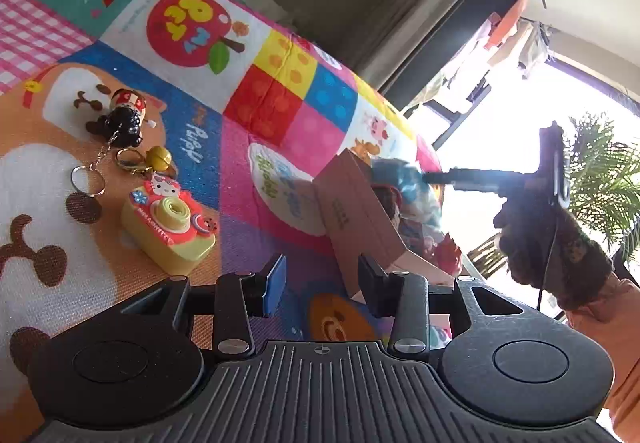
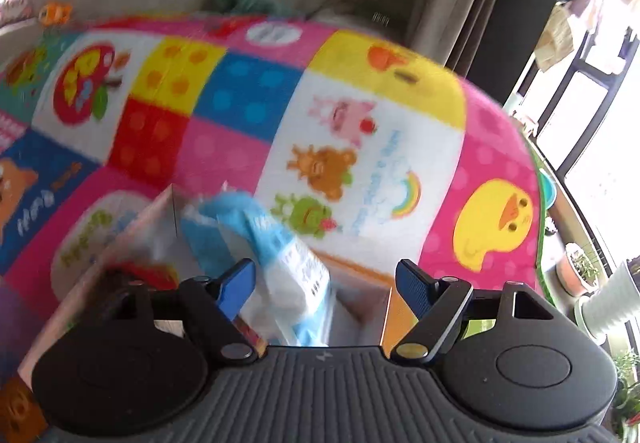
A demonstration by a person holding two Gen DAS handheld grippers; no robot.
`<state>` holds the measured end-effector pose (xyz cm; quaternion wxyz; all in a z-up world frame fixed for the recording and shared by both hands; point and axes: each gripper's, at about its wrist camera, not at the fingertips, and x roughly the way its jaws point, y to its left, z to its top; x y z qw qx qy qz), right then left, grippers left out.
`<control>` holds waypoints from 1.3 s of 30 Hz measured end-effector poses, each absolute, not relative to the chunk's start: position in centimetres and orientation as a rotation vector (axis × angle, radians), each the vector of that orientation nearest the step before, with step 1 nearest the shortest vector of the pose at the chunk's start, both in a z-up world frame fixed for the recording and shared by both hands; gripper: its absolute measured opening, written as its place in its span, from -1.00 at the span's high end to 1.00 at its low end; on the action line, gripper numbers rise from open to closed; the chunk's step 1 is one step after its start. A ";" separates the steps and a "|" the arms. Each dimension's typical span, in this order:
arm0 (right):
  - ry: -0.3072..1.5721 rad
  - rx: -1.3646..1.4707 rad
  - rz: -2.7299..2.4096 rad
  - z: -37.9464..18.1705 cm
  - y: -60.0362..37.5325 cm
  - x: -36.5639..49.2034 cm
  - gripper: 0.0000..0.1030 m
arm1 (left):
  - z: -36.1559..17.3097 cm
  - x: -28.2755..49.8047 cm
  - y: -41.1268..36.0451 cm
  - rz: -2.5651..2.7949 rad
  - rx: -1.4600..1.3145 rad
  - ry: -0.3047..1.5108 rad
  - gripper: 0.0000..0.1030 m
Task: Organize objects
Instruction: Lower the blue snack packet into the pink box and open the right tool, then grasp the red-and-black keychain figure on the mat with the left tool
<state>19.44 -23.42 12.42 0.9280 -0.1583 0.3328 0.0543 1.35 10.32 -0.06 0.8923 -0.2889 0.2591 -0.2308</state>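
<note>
Right gripper (image 2: 326,289) spread wide, blue-and-white packet (image 2: 256,243) against left finger, over cardboard box (image 1: 356,215). Left gripper (image 1: 322,285) part-open, empty; toy camera (image 1: 170,227) off leftward.

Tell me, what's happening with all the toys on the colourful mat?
A person is tidying toys into a cardboard box on the play mat. The right gripper hangs open over the box, with a blue and white packet just below it. The left gripper is empty and open. A yellow toy camera and a keychain figure lie on the mat.
</note>
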 end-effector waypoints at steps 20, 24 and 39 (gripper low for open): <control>0.723 0.127 0.238 12.0 -21.4 20.5 -0.09 | 1.2 0.6 9.9 -0.411 -0.486 0.505 0.16; 0.609 -0.041 0.277 13.5 -19.0 14.6 -0.34 | 3.2 0.4 9.8 -0.237 -0.307 0.508 0.16; 0.565 -0.164 0.438 4.5 -14.9 -5.6 -0.77 | 4.1 5.5 13.7 -0.109 -0.173 0.660 0.16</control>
